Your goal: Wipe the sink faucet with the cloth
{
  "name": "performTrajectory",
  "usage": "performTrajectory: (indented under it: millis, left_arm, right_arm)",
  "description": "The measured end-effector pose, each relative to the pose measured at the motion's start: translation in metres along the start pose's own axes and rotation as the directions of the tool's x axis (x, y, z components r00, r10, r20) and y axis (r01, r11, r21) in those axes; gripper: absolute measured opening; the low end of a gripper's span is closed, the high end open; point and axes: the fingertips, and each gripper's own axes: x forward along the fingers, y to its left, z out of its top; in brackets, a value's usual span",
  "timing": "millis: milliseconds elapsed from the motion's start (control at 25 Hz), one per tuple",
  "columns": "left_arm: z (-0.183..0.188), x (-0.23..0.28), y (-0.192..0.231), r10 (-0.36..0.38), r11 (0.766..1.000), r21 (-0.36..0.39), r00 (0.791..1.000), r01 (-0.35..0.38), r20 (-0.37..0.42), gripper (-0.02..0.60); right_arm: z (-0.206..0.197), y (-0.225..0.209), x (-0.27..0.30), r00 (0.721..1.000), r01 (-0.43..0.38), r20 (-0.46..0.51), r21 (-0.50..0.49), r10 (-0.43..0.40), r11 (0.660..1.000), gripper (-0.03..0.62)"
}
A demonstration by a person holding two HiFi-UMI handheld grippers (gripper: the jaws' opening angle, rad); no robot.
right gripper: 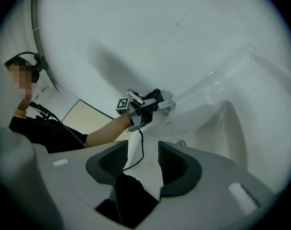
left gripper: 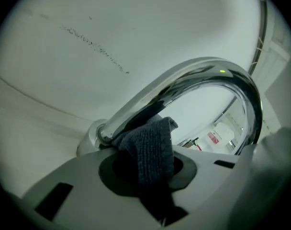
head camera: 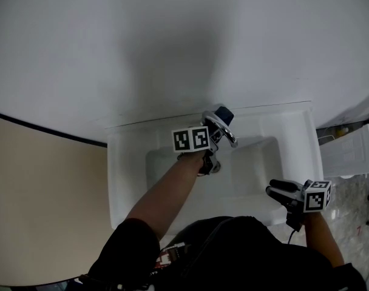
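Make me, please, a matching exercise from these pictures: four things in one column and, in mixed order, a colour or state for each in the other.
1 cloth
2 faucet
3 right tongs
4 sink

A open, nothing between them
B shiny metal, curved
C white
D dark, gripped in the left tongs

Pairs: 1-D, 2-B, 3-A, 4-C
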Motion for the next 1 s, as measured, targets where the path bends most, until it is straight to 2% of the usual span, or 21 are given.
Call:
performTrajectory:
  millis: [80, 200, 280, 400, 440, 520, 600, 680, 800, 880, 920, 960, 1000]
  left_arm:
    - [0.009, -0.006, -0.008, -0.019, 0.995, 0.095, 0.998, 0.013, 0.065, 0.072]
    - [0.023, -0.023, -0.032, -0.07, 0.955, 0.296, 0.99, 0.031, 0.122, 0.072]
    - [0.028, -0.031, -0.049, -0.114, 0.905, 0.422, 0.982, 0.041, 0.149, 0.072]
    - [0.034, -0.044, -0.069, -0.154, 0.799, 0.601, 0.971, 0.015, 0.181, 0.072]
    - [0.033, -0.047, -0.073, -0.149, 0.752, 0.659, 0.973, -0.006, 0.179, 0.072]
    - [0.028, -0.051, -0.078, -0.126, 0.63, 0.774, 0.977, -0.053, 0.17, 0.072]
    - [0.021, -0.054, -0.081, -0.105, 0.493, 0.866, 0.982, -0.088, 0.159, 0.072]
    - [0.013, -0.058, -0.086, -0.084, 0.346, 0.932, 0.985, -0.111, 0.148, 0.072]
    - [-0.006, -0.064, -0.093, -0.04, 0.126, 0.986, 0.992, -0.113, 0.119, 0.072]
    - [-0.018, -0.065, -0.092, 0.006, -0.01, 0.993, 0.993, -0.116, 0.116, 0.072]
    - [-0.024, -0.064, -0.09, 0.026, -0.067, 0.991, 0.993, -0.116, 0.118, 0.072]
    - [-0.029, -0.063, -0.088, 0.041, -0.112, 0.987, 0.992, -0.115, 0.12, 0.072]
    - [-0.035, -0.062, -0.085, 0.052, -0.147, 0.983, 0.992, -0.11, 0.118, 0.072]
  right_arm:
    - [-0.001, 0.0, -0.005, 1.0, 0.006, 0.015, -0.002, -0.006, 1.0, 0.187]
    - [0.0, -0.004, -0.015, 0.999, 0.015, 0.035, 0.004, -0.015, 1.0, 0.187]
    - [-0.001, -0.008, -0.019, 0.999, 0.019, 0.043, 0.01, -0.019, 1.0, 0.188]
    - [-0.001, -0.005, -0.017, 0.999, 0.003, 0.045, 0.007, -0.004, 1.0, 0.187]
    - [-0.001, -0.002, -0.016, 0.999, -0.003, 0.041, 0.003, 0.003, 1.0, 0.188]
    - [0.0, 0.003, -0.015, 0.999, -0.012, 0.036, -0.006, 0.012, 1.0, 0.187]
    - [0.0, 0.005, -0.015, 0.999, -0.012, 0.035, -0.013, 0.013, 1.0, 0.188]
    - [-0.002, 0.005, -0.017, 0.999, -0.007, 0.039, -0.014, 0.007, 1.0, 0.187]
    - [-0.005, 0.006, -0.019, 0.999, 0.002, 0.045, -0.015, -0.001, 1.0, 0.187]
    - [-0.007, 0.006, -0.019, 0.999, 0.004, 0.043, -0.018, -0.004, 1.0, 0.187]
    - [-0.007, 0.006, -0.018, 0.999, 0.004, 0.041, -0.018, -0.003, 1.0, 0.188]
    - [-0.007, 0.007, -0.017, 0.999, 0.002, 0.039, -0.018, -0.002, 1.0, 0.187]
    - [-0.007, 0.007, -0.016, 0.999, 0.001, 0.037, -0.018, -0.001, 1.0, 0.187]
